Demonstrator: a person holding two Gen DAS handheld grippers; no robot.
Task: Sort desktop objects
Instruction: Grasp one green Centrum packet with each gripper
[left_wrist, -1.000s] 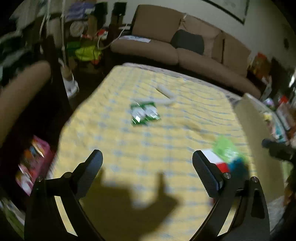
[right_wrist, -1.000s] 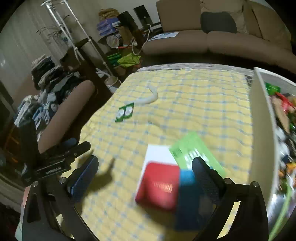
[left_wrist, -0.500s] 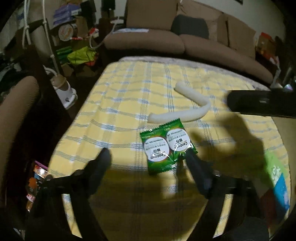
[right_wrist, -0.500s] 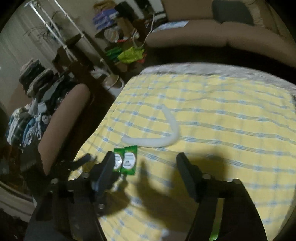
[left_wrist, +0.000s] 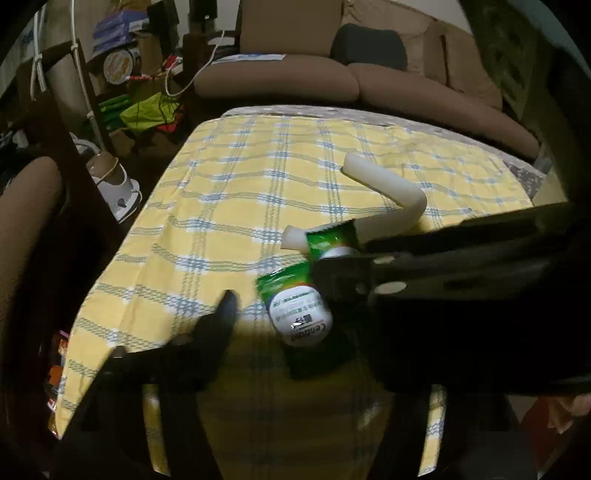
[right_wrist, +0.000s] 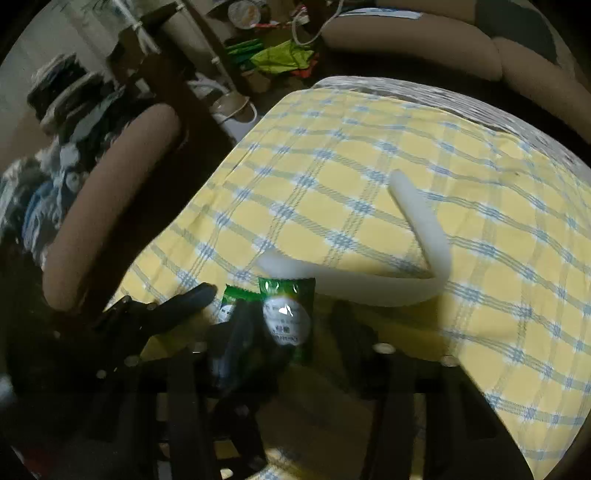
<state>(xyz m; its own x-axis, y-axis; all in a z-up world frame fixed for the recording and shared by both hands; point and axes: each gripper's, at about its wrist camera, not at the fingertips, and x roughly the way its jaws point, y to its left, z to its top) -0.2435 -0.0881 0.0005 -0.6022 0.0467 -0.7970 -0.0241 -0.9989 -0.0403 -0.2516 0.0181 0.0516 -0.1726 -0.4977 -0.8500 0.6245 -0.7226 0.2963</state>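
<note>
Two joined green sachets with white round labels (left_wrist: 301, 306) lie on the yellow checked cloth (left_wrist: 236, 206), also in the right wrist view (right_wrist: 286, 315). A bent white foam tube (left_wrist: 388, 195) lies just behind them, seen too in the right wrist view (right_wrist: 421, 258). My left gripper (left_wrist: 291, 317) is open, its fingers either side of the sachets. My right gripper (right_wrist: 291, 332) is open and straddles one sachet. Its body crosses the left wrist view from the right and covers part of the sachets. The left finger (right_wrist: 177, 306) shows beside the right gripper.
A brown sofa (left_wrist: 295, 77) stands behind the table. A brown chair back (right_wrist: 110, 206) and a cluttered floor with a white appliance (left_wrist: 114, 184) lie to the left. The cloth's left edge (left_wrist: 110, 273) hangs off the table.
Both grippers have moved forward and down onto the sachets and now crowd each other. The red, blue and green items seen a second ago are out of view.
</note>
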